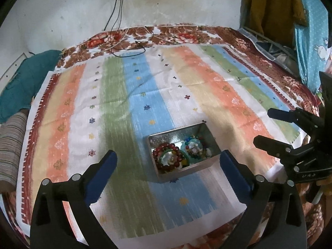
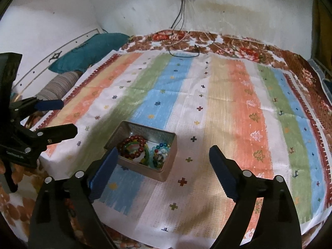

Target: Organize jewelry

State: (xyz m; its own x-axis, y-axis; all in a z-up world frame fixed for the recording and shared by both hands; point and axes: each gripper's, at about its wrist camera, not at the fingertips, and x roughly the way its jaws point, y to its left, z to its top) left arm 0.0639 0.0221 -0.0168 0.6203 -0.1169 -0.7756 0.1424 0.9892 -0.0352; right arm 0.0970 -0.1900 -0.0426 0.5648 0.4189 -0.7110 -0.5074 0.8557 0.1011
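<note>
- Open metal tin (image 1: pixel 207 165) on a striped cloth (image 1: pixel 116 112) spread over a bed, holding red bead bracelet (image 1: pixel 166 151) and pale green bead pieces (image 1: pixel 194 149).
- No loose jewelry visible on the cloth; sorting judged finished or nearly so.
- Left hand-held gripper (image 1: pixel 168 166) angled down toward the tin, jaws spread wide, nothing between them.
- Right hand-held gripper (image 2: pixel 162 161) just right of the tin, tilted down, jaws wide apart, empty.
</note>
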